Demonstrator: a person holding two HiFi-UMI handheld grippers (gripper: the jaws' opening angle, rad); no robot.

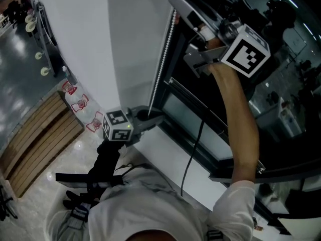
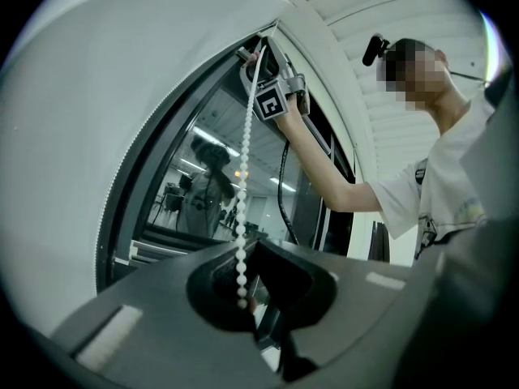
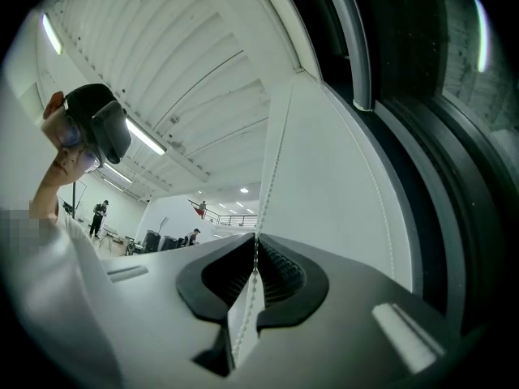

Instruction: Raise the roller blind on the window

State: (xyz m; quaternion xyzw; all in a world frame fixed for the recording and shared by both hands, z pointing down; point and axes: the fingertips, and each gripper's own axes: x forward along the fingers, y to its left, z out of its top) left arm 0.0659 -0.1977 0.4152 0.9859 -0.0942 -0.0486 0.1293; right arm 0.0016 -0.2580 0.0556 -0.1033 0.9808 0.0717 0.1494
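A white wall (image 1: 85, 44) meets a dark-framed window (image 1: 293, 79) whose glass mirrors the room. Below lie a white sill (image 1: 163, 152), a pale glossy floor (image 1: 40, 200) and a slatted wooden bench (image 1: 35, 144). Light strips (image 3: 147, 138) glow on the ribbed ceiling (image 3: 186, 47).

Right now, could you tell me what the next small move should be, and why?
Probably draw the right gripper straight down. Its fingers are shut on the bead chain high up, and the left gripper appears to hold the same chain low, so a downward pull should run the chain.
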